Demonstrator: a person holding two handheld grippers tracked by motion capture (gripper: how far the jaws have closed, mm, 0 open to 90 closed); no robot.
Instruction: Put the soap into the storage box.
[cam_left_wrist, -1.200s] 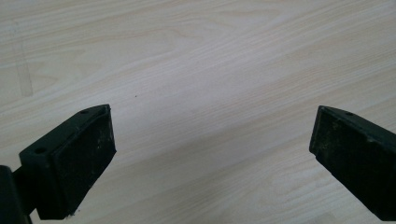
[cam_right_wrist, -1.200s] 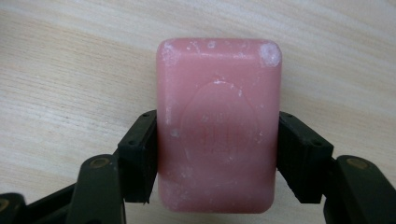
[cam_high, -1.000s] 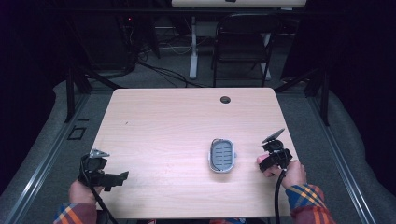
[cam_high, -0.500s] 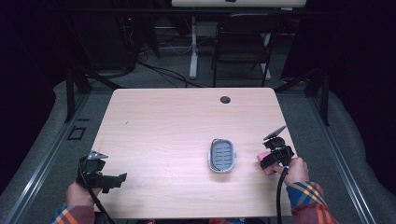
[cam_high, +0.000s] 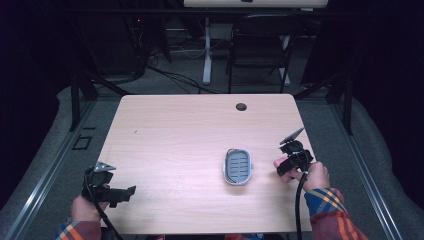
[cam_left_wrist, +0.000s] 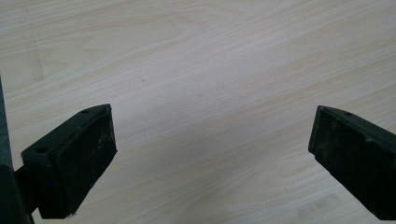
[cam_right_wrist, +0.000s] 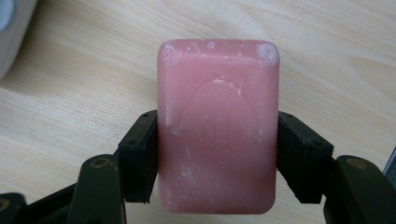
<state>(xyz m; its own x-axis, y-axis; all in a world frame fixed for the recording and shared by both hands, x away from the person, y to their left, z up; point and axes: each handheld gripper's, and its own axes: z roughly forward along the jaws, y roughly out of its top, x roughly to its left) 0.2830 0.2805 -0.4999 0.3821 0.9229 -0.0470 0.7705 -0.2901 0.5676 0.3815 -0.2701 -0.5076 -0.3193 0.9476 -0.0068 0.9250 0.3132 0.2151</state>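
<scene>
A pink bar of soap (cam_right_wrist: 217, 126) sits between the two black jaws of my right gripper (cam_right_wrist: 217, 158), which press on its long sides and hold it just above the wood. In the high view the right gripper (cam_high: 286, 166) is near the table's right edge, with the pink soap (cam_high: 280, 163) at its tip, a short way right of a grey soap dish (cam_high: 238, 166). The dish is oval, ribbed inside and holds nothing. My left gripper (cam_high: 129, 190) rests at the front left corner. Its jaws (cam_left_wrist: 212, 154) stand wide apart over bare wood.
The light wooden table (cam_high: 180, 135) has a dark cable hole (cam_high: 241, 106) near its far edge. A black chair (cam_high: 257, 47) and a desk leg (cam_high: 207, 50) stand behind the table. A corner of the soap dish (cam_right_wrist: 11, 32) shows at the upper left in the right gripper view.
My right gripper has risen slightly with the soap in it. The left gripper and the dish have stayed put.
</scene>
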